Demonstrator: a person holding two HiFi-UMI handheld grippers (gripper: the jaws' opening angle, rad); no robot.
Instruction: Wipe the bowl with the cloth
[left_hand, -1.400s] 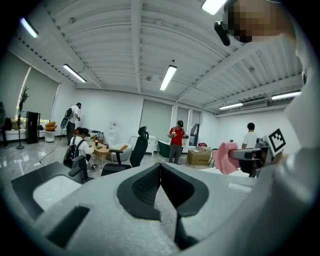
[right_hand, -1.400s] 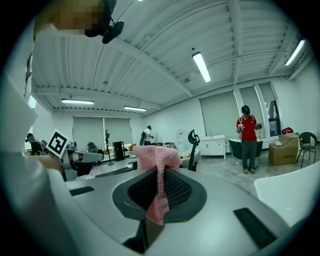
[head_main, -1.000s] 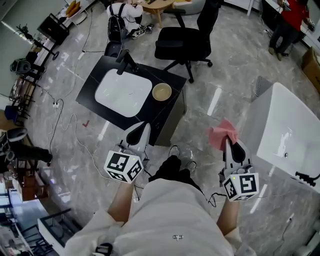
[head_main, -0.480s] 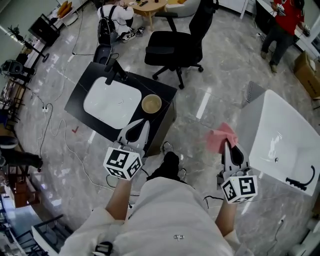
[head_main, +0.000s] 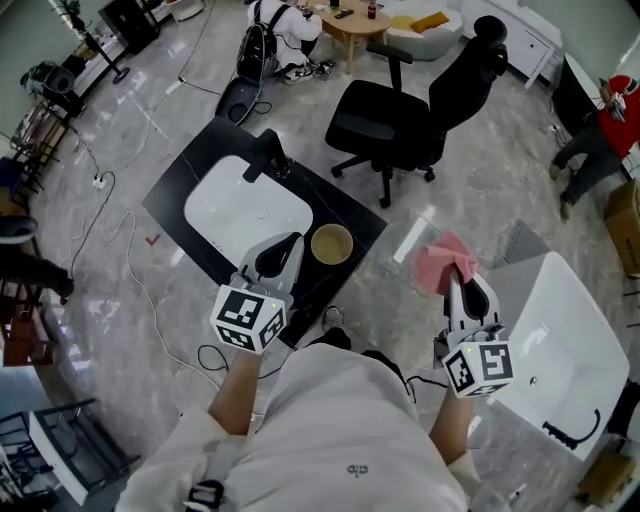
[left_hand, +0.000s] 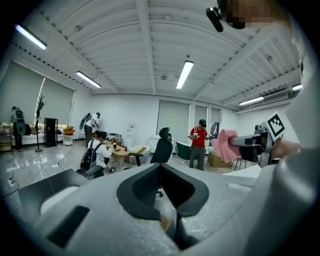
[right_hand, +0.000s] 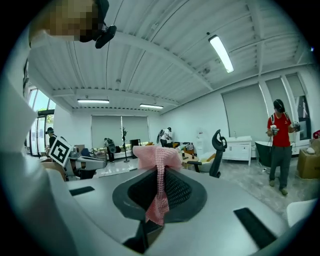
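Evidently not yet started on the wiping proper.

Grip state:
- Found the right gripper (head_main: 457, 286) clamped on the pink cloth (head_main: 443, 264). Pinched along a fold, with a bunch standing above the jaw tips and a tail hanging down between them.
- Found the left gripper (head_main: 283, 247) with jaws together and nothing between them. Held low, at the near edge of the black counter (head_main: 362, 222).

Task item:
- Located the bowl (head_main: 331, 243) upright on that counter, just right of the white basin (head_main: 245, 208) and close to the near corner.
- Untouched by either gripper. Near the left one, well apart from the cloth.

Progress, as judged:
- Done: cloth picked up and secured.
- Left: bringing the cloth across to the bowl, steadying the bowl if needed, rubbing the inside and rim.

Edges and room:
- Little margin on the bowl's near and right sides, given how close it stands to the counter edges. Any sideways rub without a steadying hold likely to slide it toward a drop.
- Open floor between cloth and bowl, with nothing standing in that path.
- Faucet (head_main: 265, 158) at the basin's far side and office chair (head_main: 410, 110) beyond the counter, both clear of the approach.
- White tub (head_main: 560, 350) close on the right gripper's outer side, limiting any swing that way.
- Loose cables (head_main: 130, 280) on the floor left of the counter, a footing hazard only.
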